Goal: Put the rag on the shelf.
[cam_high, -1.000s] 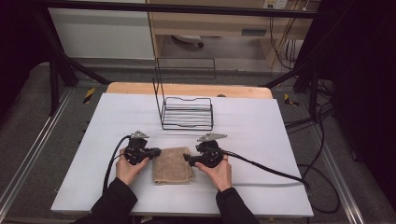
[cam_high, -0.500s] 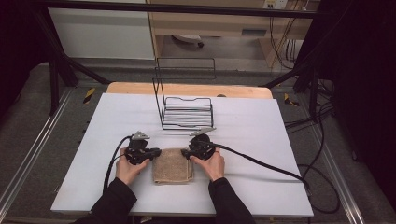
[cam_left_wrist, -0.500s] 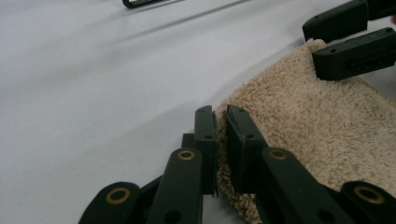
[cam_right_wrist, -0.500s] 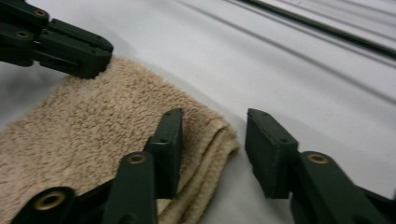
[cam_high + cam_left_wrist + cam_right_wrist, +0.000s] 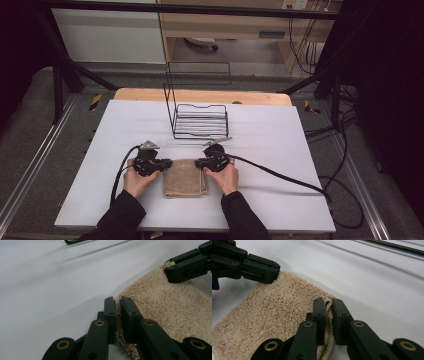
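- The folded beige towel [image 5: 185, 177] lay flat on the white table [image 5: 280, 150], just on my side of the wire rack [image 5: 200, 120].
- My left gripper [image 5: 118, 315] was clamped on the towel's far left corner.
- My right gripper [image 5: 328, 315] had just been closing; its jaws pinched the far right corner.
- Bare table surrounded the towel's remaining edges, leaving free room on every side away from the rack.

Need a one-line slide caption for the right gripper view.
Right gripper pinches one far corner of the folded beige towel; the left gripper grips the other corner.
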The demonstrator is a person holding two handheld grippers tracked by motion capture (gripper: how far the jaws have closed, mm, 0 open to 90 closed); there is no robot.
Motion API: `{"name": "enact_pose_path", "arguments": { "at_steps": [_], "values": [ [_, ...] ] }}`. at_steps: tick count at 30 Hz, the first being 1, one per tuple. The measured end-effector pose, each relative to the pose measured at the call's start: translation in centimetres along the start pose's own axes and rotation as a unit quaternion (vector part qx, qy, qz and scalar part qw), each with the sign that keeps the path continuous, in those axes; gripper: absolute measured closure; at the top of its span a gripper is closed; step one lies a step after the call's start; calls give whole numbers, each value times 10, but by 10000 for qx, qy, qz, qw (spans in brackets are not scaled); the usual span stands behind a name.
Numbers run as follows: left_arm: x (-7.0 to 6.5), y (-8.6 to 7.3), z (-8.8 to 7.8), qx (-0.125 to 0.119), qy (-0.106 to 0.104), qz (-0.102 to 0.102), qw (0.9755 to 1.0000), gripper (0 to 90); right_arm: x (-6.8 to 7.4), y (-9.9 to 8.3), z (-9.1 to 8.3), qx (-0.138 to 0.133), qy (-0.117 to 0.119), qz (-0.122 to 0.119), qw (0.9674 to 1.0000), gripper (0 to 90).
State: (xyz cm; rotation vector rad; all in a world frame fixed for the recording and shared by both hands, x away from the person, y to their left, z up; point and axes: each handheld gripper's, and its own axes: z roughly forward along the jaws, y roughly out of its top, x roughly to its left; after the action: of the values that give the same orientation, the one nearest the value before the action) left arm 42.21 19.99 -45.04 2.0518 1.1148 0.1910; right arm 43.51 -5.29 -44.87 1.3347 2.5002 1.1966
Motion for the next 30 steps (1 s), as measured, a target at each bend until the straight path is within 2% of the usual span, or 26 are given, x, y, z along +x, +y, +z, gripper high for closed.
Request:
{"name": "enact_pose_path", "arguments": {
  "at_steps": [4,9,14,18,30],
  "values": [
    [0,1,-2,-10,-32,-4,10000,847,1,0,-1,-50,5,-24,10000,825],
    [0,2,-13,-237,-117,-25,9996,851,3,2,-8,-198,34,-55,9998,825],
    [-3,3,-24,-442,-176,118,9988,852,7,4,-17,-355,107,-99,9993,826],
    [-6,4,-30,-563,-126,268,9980,851,11,4,-27,-528,147,-182,9983,826],
    [-15,10,-50,-832,-167,375,9957,854,19,6,-45,-870,279,-284,9954,832]
  ]
}}
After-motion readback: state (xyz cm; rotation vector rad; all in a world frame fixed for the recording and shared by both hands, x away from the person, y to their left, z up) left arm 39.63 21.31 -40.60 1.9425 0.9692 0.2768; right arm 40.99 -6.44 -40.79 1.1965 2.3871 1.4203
